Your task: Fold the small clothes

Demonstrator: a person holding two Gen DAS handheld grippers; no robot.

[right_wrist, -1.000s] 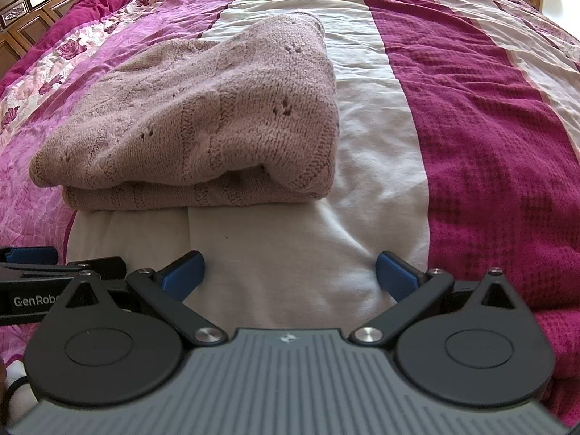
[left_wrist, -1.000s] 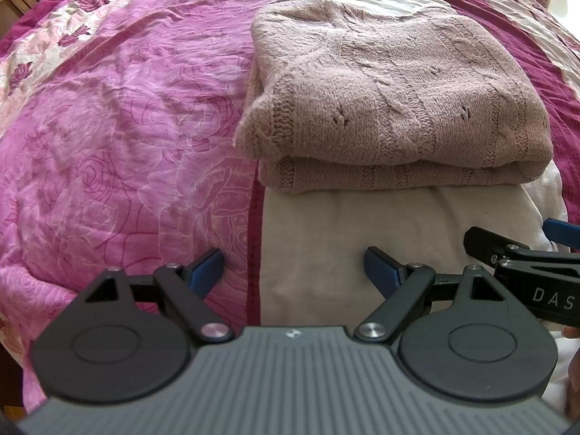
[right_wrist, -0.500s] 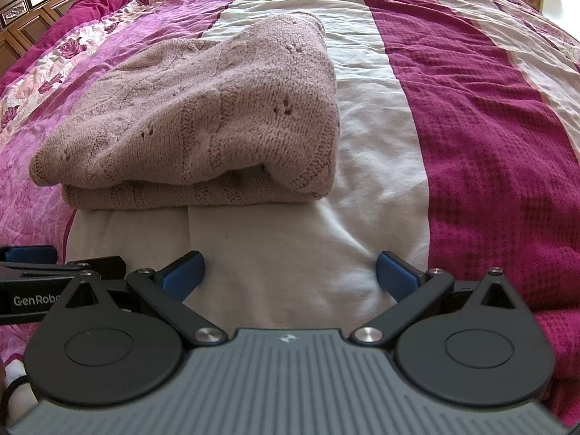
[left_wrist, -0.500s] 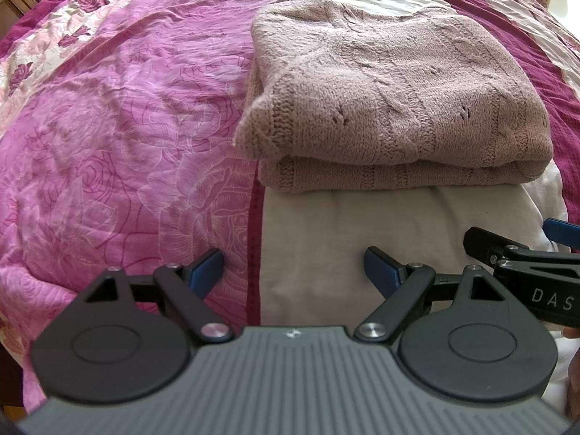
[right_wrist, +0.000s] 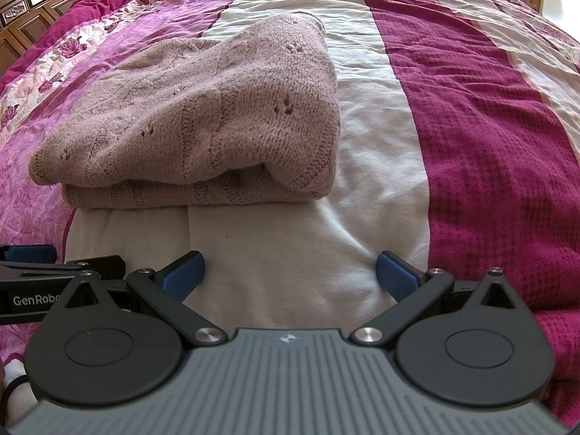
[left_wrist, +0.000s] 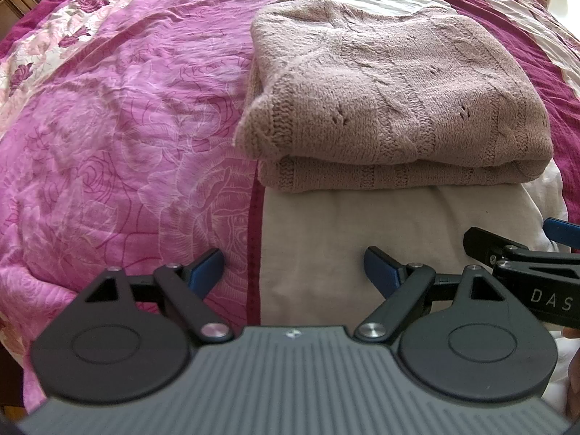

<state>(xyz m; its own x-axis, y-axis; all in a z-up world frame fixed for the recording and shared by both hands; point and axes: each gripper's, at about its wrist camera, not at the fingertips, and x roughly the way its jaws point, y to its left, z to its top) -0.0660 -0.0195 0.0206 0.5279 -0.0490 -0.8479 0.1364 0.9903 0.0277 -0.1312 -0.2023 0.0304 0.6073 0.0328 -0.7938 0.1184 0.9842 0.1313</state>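
Left view: dusty-pink cable-knit sweater [left_wrist: 395,108] folded on the magenta-and-cream striped bedspread [left_wrist: 127,116], beyond the left tongs [left_wrist: 293,270], apart and empty. Right view: same sweater left of the right tongs [right_wrist: 290,275], likewise apart. Likely soft, floppy, light; best pinched at the ribbed near edge.

Each gripper, left gripper [left_wrist: 293,268] and right gripper [right_wrist: 290,273], has black linkage arms, silver pivot screws, blue fingertip pads and a ribbed grey body. White lettering marks their sides.

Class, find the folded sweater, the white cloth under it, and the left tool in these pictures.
Sweater [left_wrist: 398,101]: left wrist view, top knit layer.
White cloth [right_wrist: 282,250]: right wrist view, bare part before the sweater.
Left tool [left_wrist: 293,268]: left wrist view, midway between its blue tips.
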